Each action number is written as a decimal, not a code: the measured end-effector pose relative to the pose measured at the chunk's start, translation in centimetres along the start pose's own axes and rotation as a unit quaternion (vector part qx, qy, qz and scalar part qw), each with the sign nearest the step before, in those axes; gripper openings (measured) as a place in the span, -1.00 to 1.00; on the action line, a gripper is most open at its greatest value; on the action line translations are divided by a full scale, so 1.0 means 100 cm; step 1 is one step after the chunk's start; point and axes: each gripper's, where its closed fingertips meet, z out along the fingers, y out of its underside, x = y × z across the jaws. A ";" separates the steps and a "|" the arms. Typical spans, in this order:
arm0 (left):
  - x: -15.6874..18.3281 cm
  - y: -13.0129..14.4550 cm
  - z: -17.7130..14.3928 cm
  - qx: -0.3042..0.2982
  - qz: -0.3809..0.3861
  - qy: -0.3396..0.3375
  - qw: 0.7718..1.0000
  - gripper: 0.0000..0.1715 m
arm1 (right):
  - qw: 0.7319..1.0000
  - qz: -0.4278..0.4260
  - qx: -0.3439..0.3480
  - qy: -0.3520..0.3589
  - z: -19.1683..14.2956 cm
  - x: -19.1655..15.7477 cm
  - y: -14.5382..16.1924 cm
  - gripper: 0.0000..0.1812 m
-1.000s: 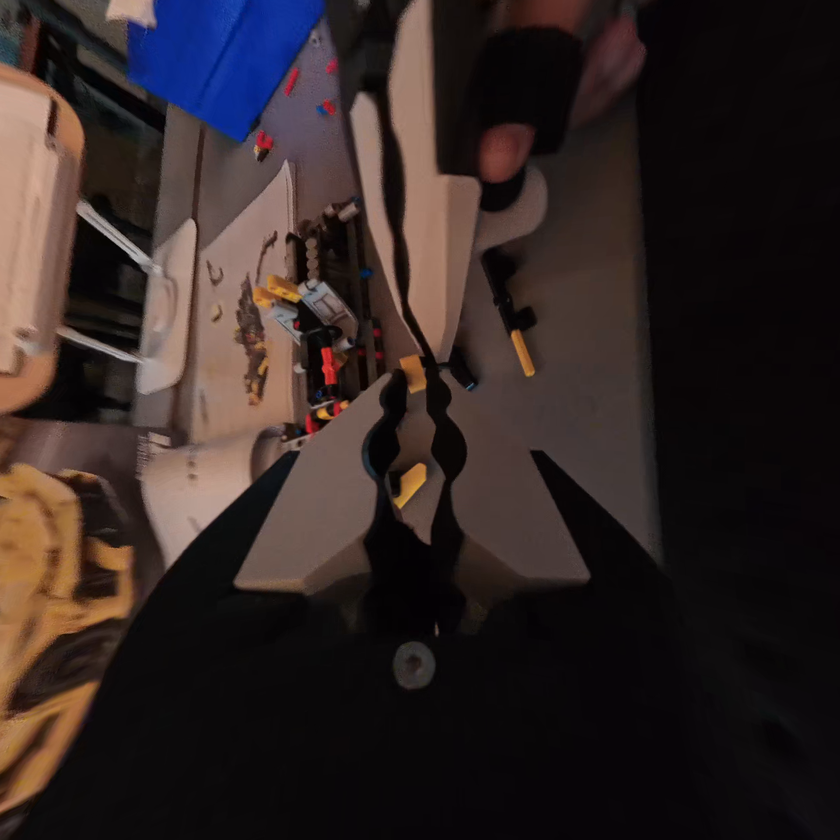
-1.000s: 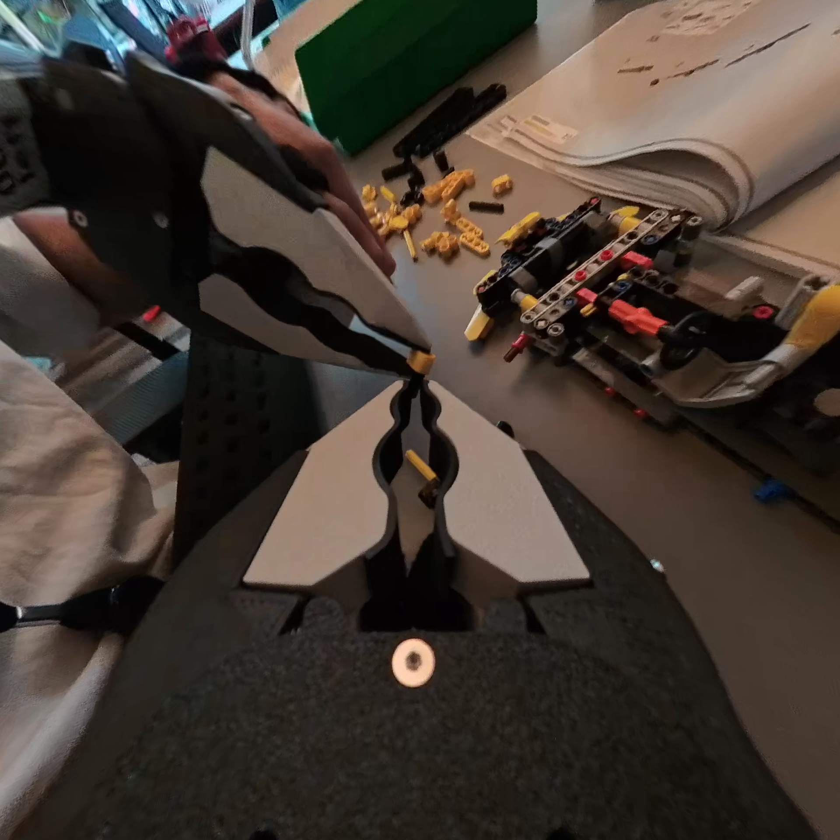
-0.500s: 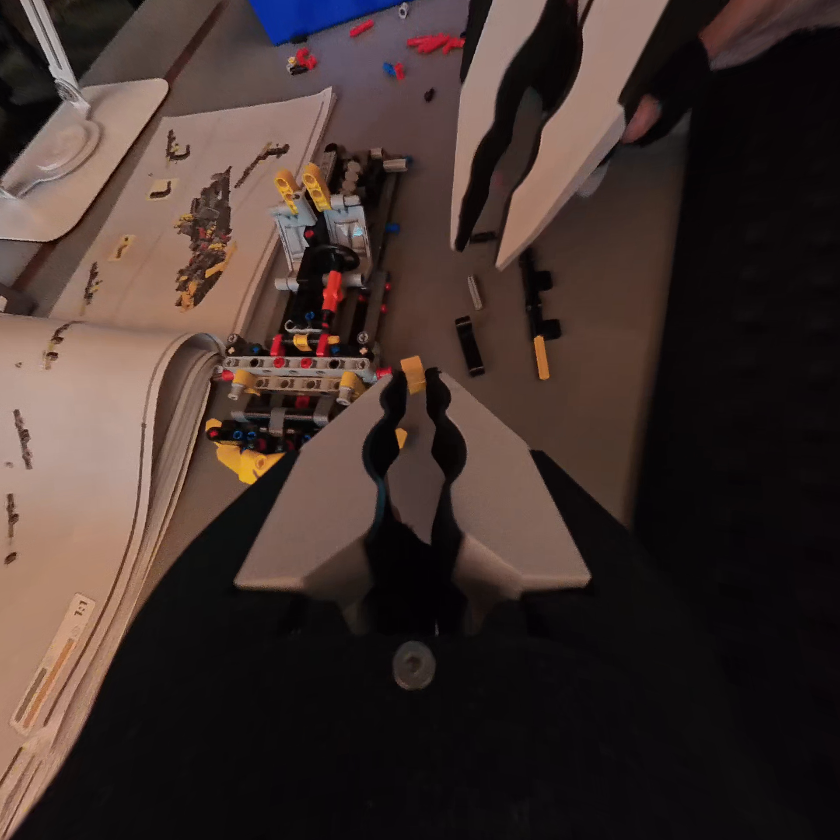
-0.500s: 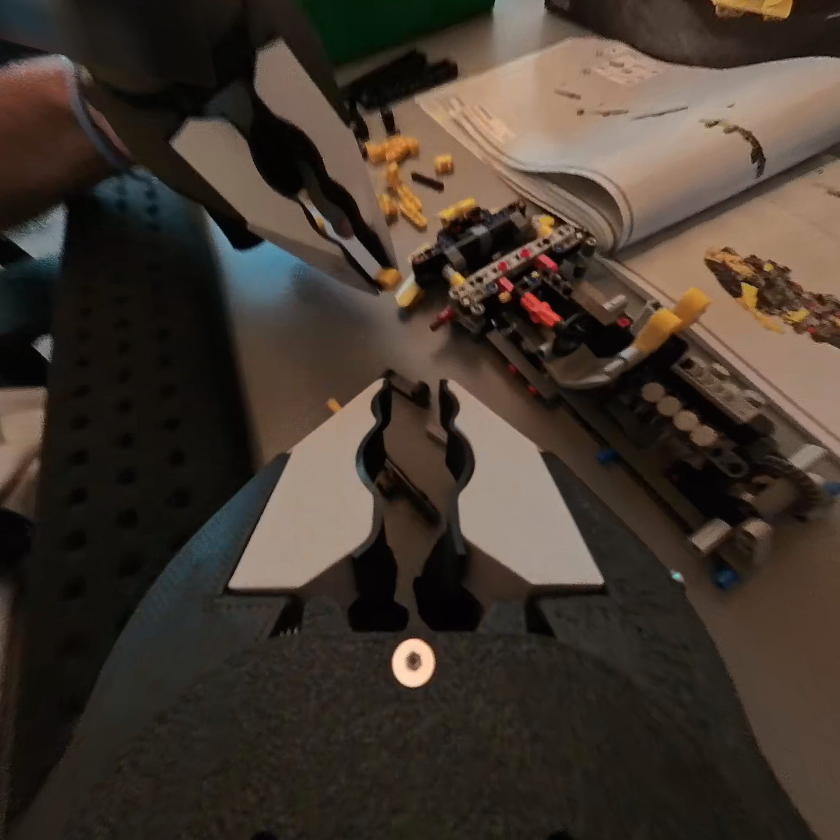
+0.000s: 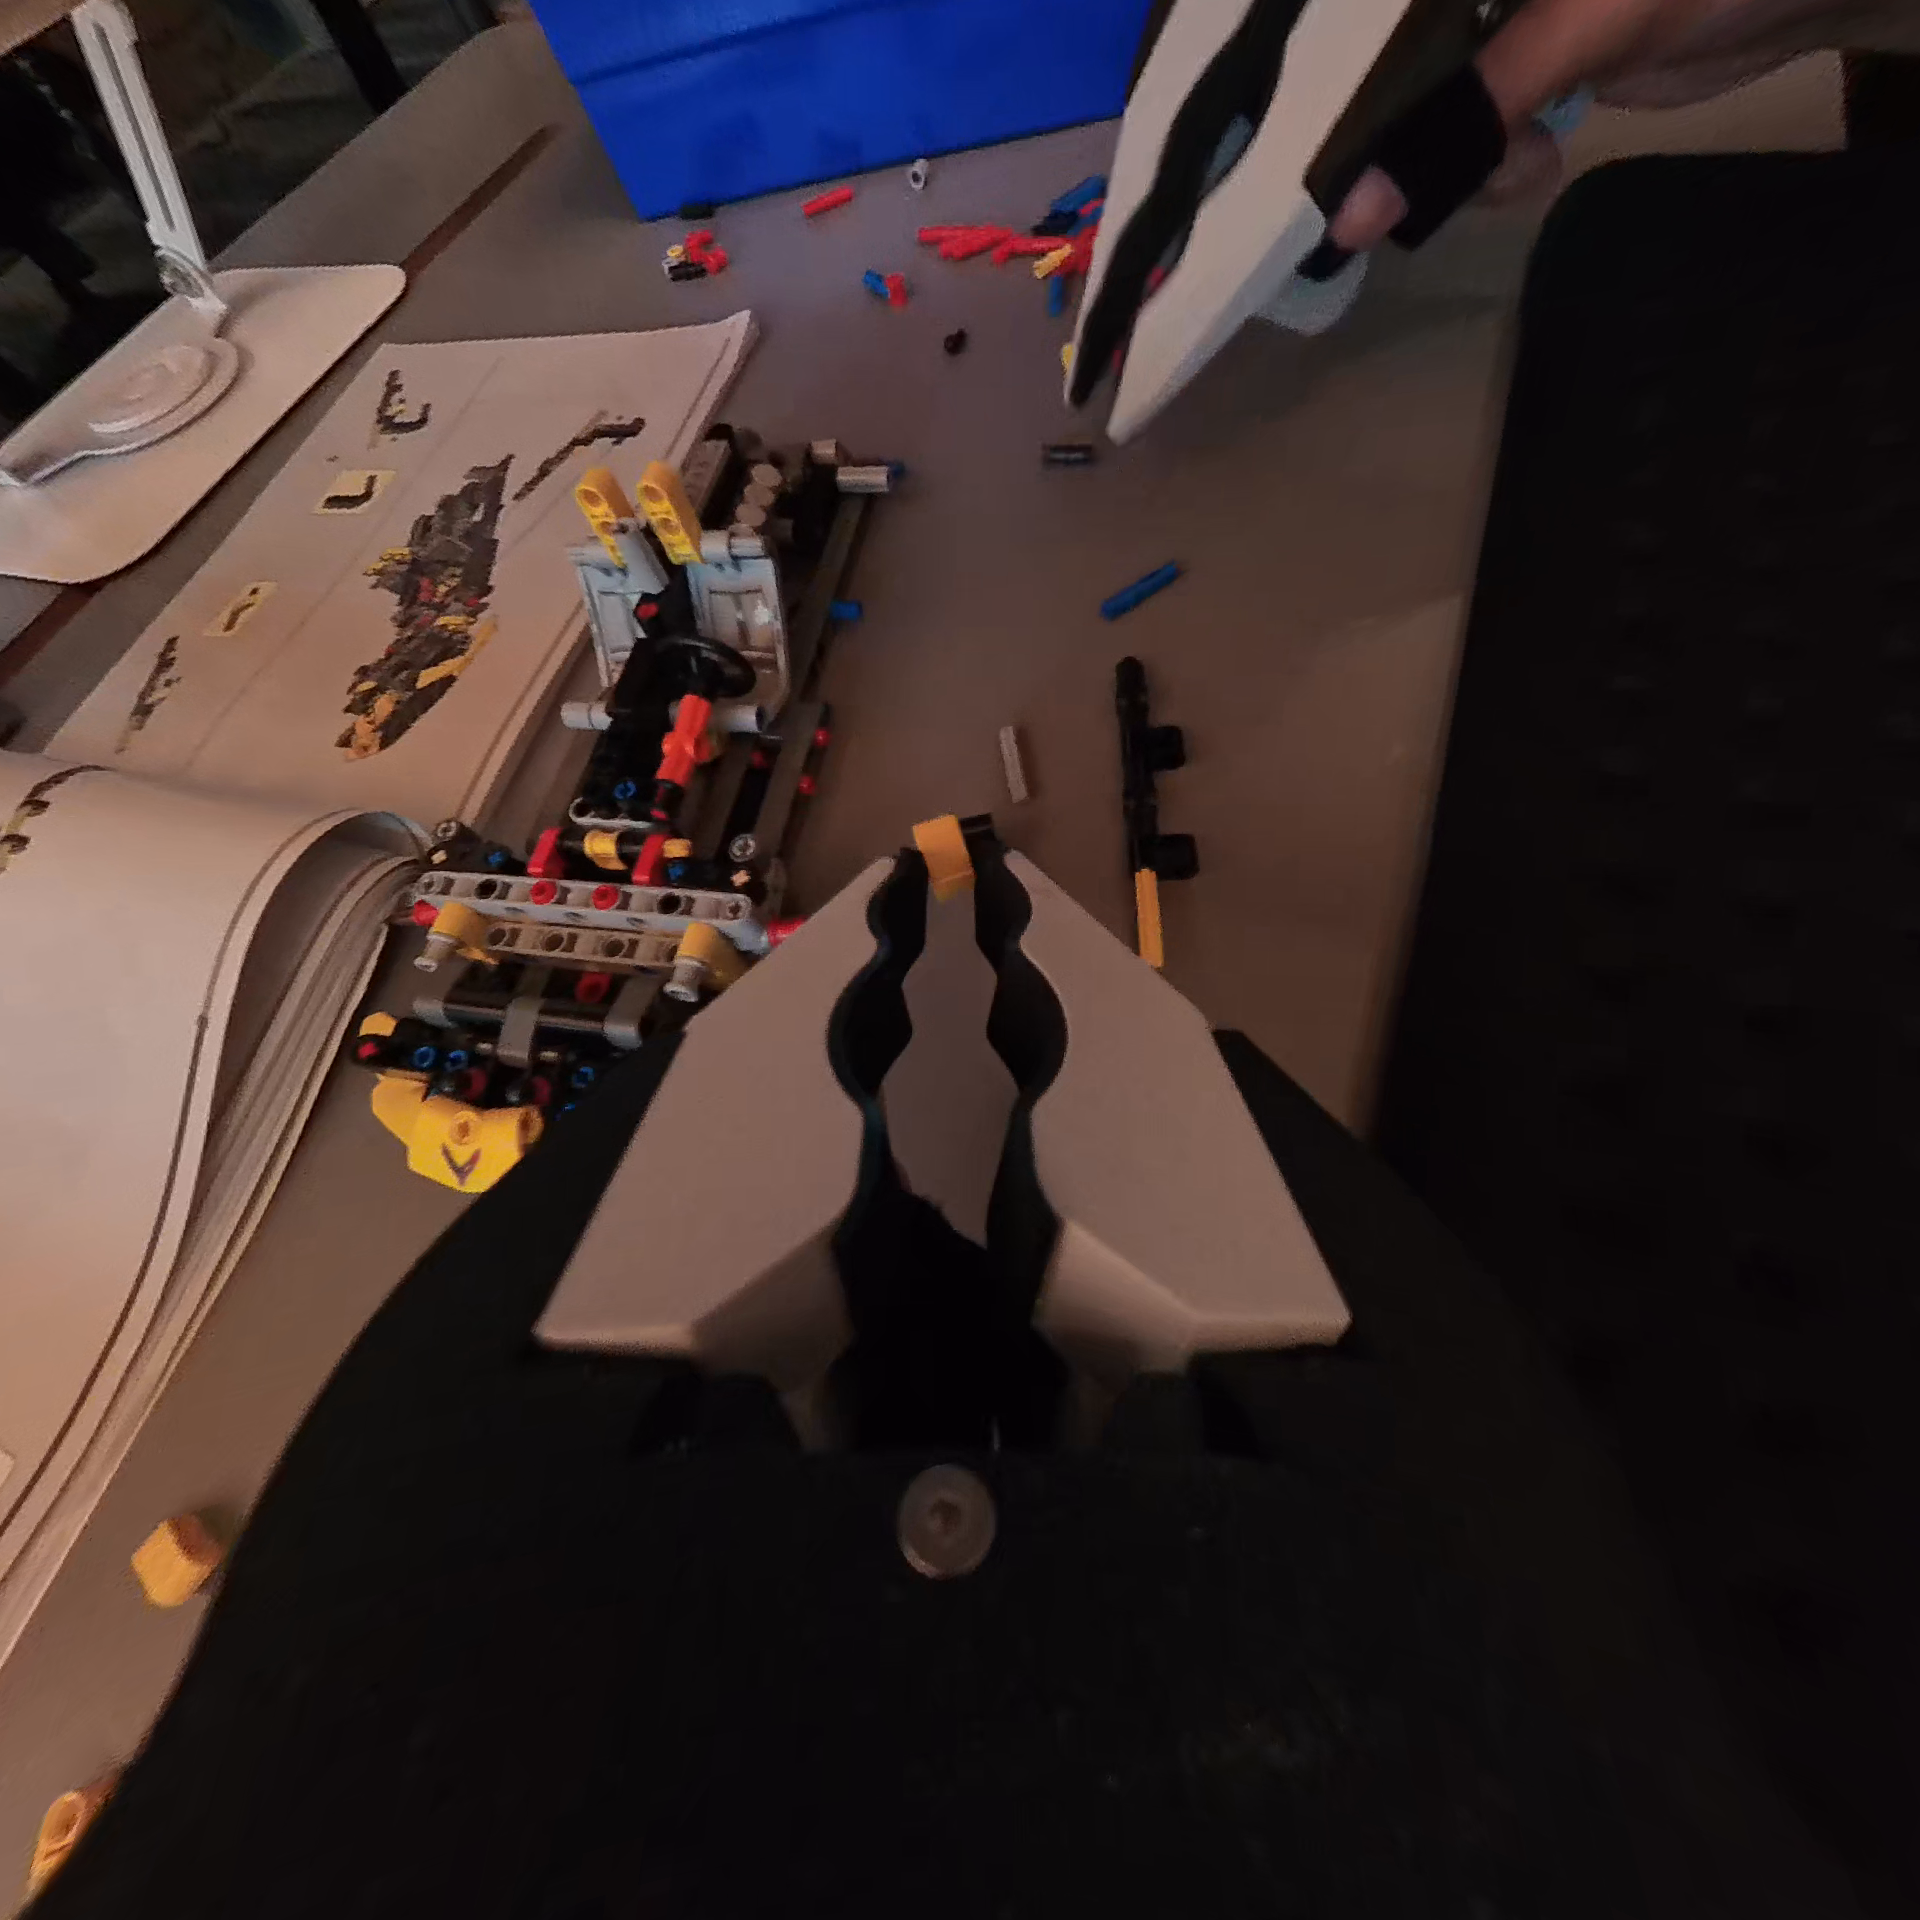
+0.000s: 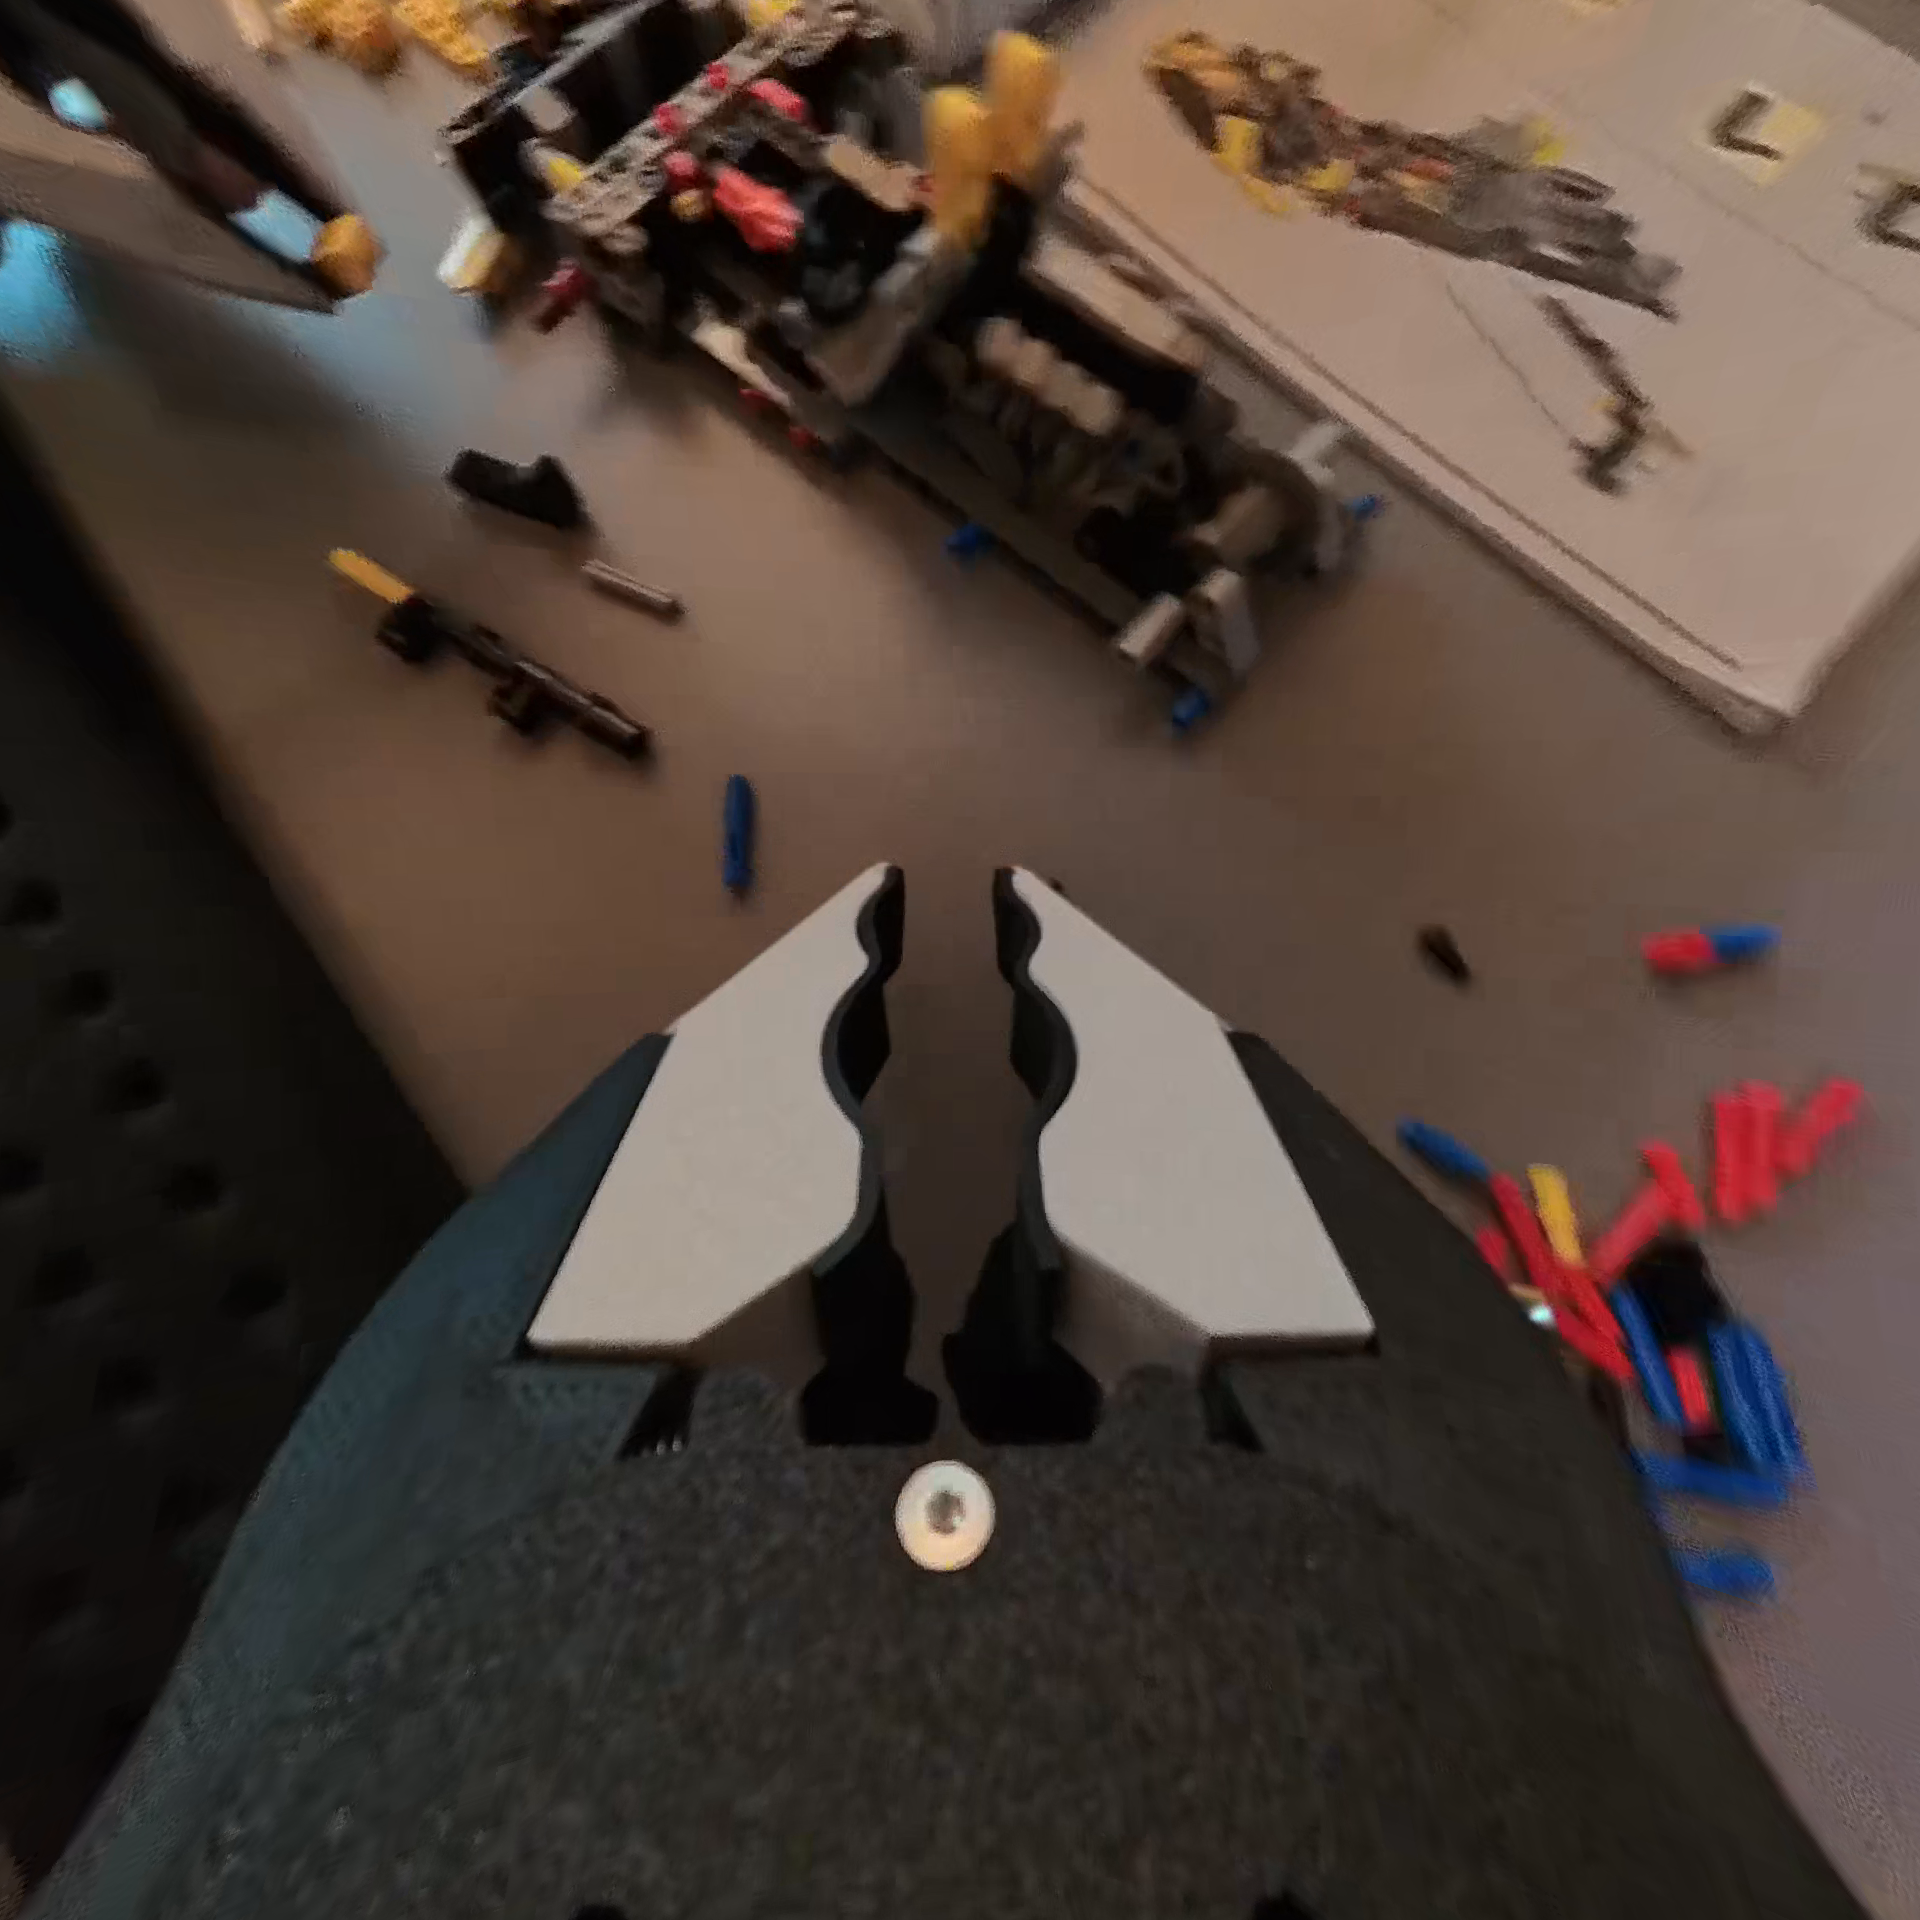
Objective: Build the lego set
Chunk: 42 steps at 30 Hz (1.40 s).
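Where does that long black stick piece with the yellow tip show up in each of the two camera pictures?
Left wrist view: the black stick piece lies on the table right of centre, just right of the left gripper, yellow tip toward the camera.
Right wrist view: it lies at left of centre, yellow tip away.
Shared landmark: the half-built model beside the open instruction book.

Our left tool point(image 5: 951, 868) pinched a small yellow piece point(image 5: 942, 852) at its tips, held above the counter point(image 5: 1299, 582). Just left of it lay the half-built lego model point(image 5: 644, 790), long and dark with red, yellow and grey parts, alongside the open instruction book point(image 5: 312, 623). Right of the tips, a black rod with a yellow end point(image 5: 1143, 790) and a small grey pin point(image 5: 1013, 764) rested on the counter. Our right tool point(image 5: 1091, 400) hung farther off, near scattered red and blue pins point(image 5: 987, 244) before a blue box point(image 5: 831, 94).
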 end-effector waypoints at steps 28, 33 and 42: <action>0.016 -0.011 0.002 0.030 -0.031 0.057 0.997 -0.92 | 0.996 0.041 0.004 0.078 0.008 0.025 0.016 -0.94; 0.007 -0.017 0.001 0.053 -0.050 0.040 0.997 -0.92 | 0.999 0.002 0.018 0.050 0.011 0.002 -0.006 -0.95; 0.008 -0.028 -0.002 0.087 -0.075 0.052 0.992 -0.93 | 0.946 0.079 0.256 -0.184 0.008 -0.108 -0.115 -0.96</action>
